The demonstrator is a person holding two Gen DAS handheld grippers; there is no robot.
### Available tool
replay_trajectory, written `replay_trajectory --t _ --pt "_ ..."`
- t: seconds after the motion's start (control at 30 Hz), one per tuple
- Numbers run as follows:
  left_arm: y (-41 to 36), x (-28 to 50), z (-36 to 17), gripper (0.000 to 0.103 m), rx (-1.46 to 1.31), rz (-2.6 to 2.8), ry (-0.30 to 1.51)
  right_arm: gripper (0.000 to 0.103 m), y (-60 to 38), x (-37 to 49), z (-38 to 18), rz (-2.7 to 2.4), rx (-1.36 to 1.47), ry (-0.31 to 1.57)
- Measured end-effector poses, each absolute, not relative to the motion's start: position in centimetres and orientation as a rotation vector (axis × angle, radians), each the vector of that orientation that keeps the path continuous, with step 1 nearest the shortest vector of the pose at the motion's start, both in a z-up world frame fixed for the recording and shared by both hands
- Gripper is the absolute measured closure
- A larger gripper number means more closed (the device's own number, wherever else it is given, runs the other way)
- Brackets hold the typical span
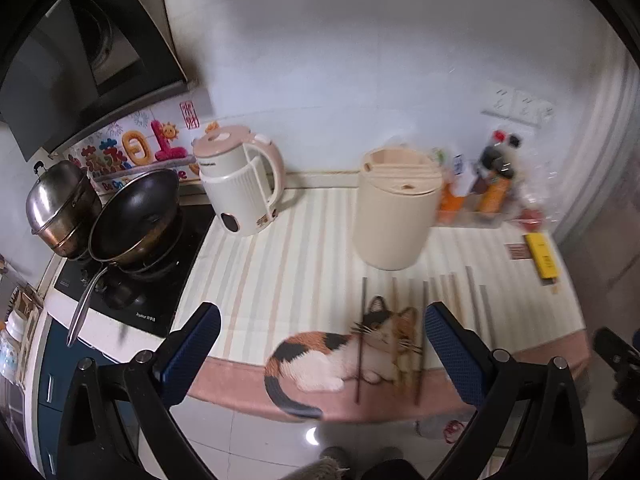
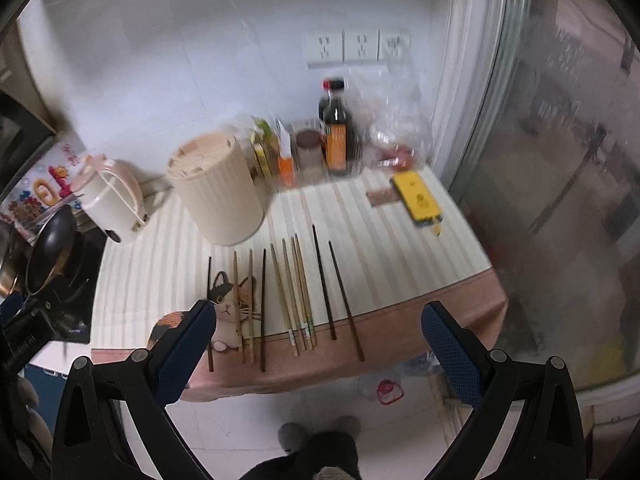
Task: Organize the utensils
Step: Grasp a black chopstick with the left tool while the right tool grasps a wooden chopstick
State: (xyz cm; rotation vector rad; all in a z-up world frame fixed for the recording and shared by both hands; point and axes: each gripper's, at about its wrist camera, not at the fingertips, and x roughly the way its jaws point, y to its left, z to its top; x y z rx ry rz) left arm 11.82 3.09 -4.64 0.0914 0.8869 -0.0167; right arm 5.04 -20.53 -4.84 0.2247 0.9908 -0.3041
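nothing looks sorted yet: ten chopsticks (image 2: 296, 296) lie loose on the table (image 2: 400, 240) just in front of the cream holder (image 2: 216, 192), while both the left hand-held gripper (image 1: 322, 344) and right hand-held gripper (image 2: 318, 344) hover spread apart, empty.

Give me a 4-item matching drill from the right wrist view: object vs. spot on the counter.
Things:
1. cream utensil holder
2. yellow phone
3. dark sauce bottle
4. chopsticks

Places:
A. back of the counter, below the wall sockets
B. in a row along the front edge
C. far right, near the glass door
D. just behind the left end of the chopstick row

Pairs: 1-D, 2-C, 3-A, 4-B
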Motion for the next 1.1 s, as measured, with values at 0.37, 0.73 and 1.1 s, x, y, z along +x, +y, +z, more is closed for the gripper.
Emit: replay_trajectory --t 0.37,0.73,1.1 --pt "2.0 21.2 -21.1 0.006 0.065 0.012 1.237 0.06 -24.5 14.5 -19.3 -0.234 0.324 1.229" --pt "-2.5 25.6 -31.7 0.04 0.052 -0.033 1.488 0.069 -26.5 23.3 -30.9 -0.106 0.356 1.467" --pt "-2.8 25.8 -33.7 0.099 0.022 -0.025 1.499 0.069 -25.7 27.5 -36.0 -0.065 0.287 1.615"
